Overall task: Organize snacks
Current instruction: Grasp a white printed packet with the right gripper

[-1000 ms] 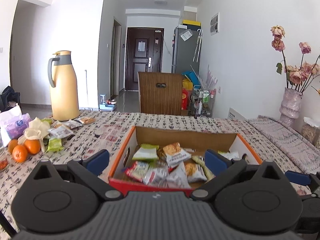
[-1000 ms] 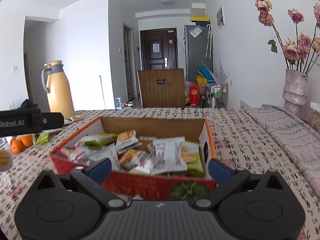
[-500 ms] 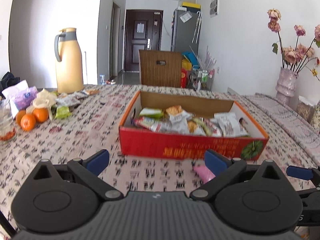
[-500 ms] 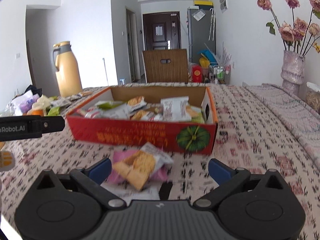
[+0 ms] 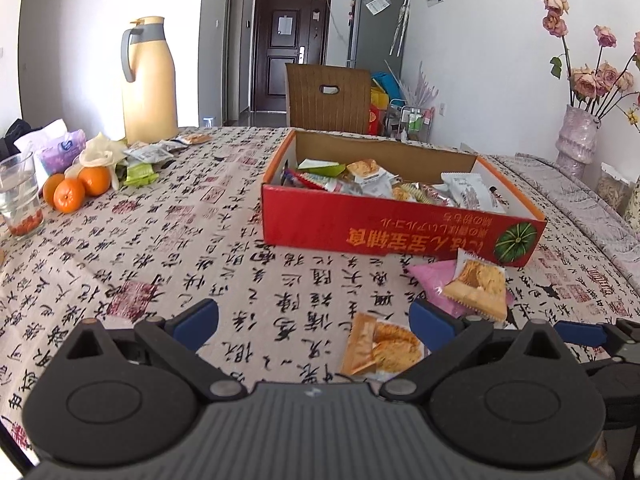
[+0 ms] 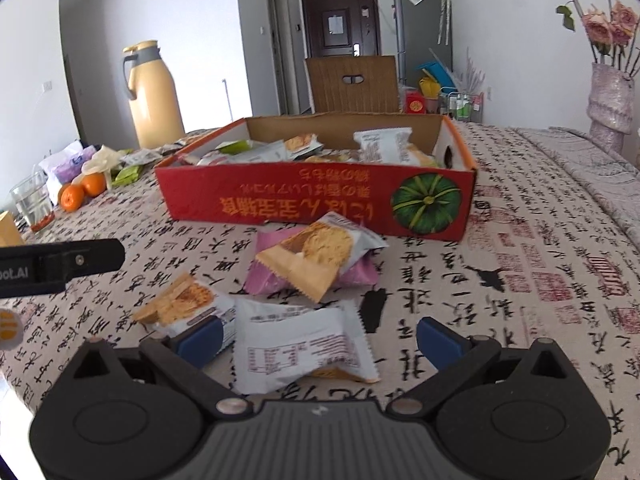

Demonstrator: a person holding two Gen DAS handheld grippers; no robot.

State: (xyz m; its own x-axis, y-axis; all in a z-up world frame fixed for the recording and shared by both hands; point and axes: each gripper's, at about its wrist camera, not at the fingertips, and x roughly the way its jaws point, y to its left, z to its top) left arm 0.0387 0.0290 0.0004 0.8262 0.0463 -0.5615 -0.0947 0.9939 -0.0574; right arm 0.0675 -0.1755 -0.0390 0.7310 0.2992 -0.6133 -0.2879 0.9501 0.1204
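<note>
Both tools have pulled back from over the red box [image 6: 316,204] since a second ago, when their cameras looked straight down into it; now they hang low over the patterned surface [image 5: 168,240] in front of it. The left tool [image 5: 314,316] has its fingers spread apart with nothing between them, and the right tool [image 6: 318,338] is likewise wide open and empty.

Most snacks already lie inside the box. Four loose ones remain on the surface just before its front wall: a white packet [image 6: 304,354] directly between the right tool's fingers, an orange cracker packet [image 6: 180,306] beside its left finger, and a biscuit packet [image 6: 316,254] resting on top of a pink packet [image 6: 360,272] nearer the box.

The likely next step is picking up the white packet. Its crinkled film looks slippery and flat, so a closing pinch could skate over it or only catch a corner, and the packet could drop short of the box. The orange packet touches it, so a low sweep may drag both together. The left tool hovers close by on that side, and the two could collide.
</note>
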